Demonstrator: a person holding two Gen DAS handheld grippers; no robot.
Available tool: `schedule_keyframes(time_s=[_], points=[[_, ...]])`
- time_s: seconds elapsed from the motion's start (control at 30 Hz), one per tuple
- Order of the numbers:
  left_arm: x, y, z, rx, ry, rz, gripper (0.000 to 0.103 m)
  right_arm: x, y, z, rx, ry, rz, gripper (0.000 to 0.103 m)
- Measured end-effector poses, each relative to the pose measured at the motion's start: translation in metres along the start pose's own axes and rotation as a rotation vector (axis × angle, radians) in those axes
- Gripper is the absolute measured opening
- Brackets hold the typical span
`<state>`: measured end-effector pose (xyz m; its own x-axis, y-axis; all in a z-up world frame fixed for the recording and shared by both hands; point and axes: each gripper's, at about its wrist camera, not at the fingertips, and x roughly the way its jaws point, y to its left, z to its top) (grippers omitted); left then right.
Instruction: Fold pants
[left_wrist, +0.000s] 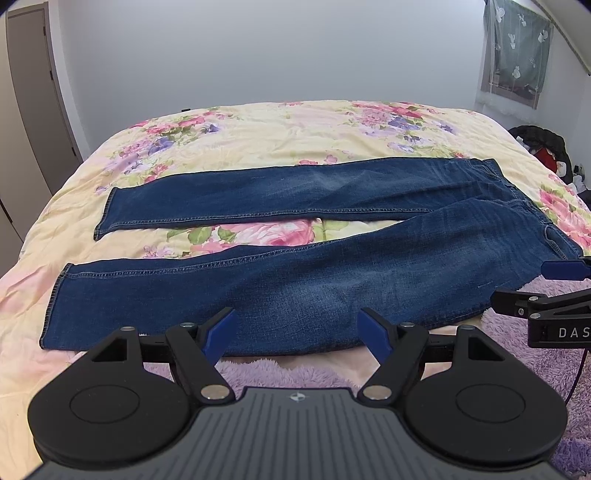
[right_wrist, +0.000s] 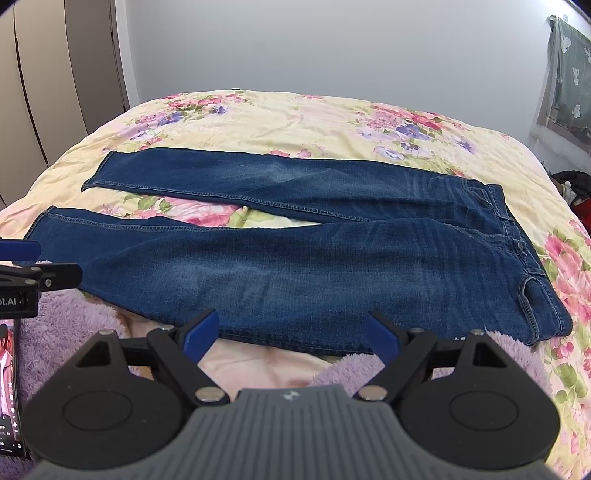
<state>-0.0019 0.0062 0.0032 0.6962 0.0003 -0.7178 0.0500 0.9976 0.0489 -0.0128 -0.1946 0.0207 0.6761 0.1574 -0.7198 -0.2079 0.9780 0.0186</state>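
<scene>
Dark blue jeans lie flat across the floral bed, waistband to the right and both legs spread to the left in a narrow V. The same jeans fill the middle of the right wrist view. My left gripper hovers open over the near edge of the nearer leg, with nothing between its blue pads. My right gripper also stands open, just in front of the near edge of the thigh, empty. Each gripper shows at the other view's side edge: right gripper, left gripper.
The bed carries a yellow floral quilt. A fluffy purple blanket lies at the near edge. A phone with a lit screen rests at lower left. Dark clothes pile beside the bed at right. Wardrobe doors stand at left.
</scene>
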Motion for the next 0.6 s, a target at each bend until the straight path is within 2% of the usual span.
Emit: schedule_keyframes(time_s=[0.6], points=[[0.0003, -0.0004, 0.0004, -0.001, -0.001, 0.000, 0.087, 0.0006, -0.0003, -0.0028, 0.001, 0.003, -0.001, 0.082]])
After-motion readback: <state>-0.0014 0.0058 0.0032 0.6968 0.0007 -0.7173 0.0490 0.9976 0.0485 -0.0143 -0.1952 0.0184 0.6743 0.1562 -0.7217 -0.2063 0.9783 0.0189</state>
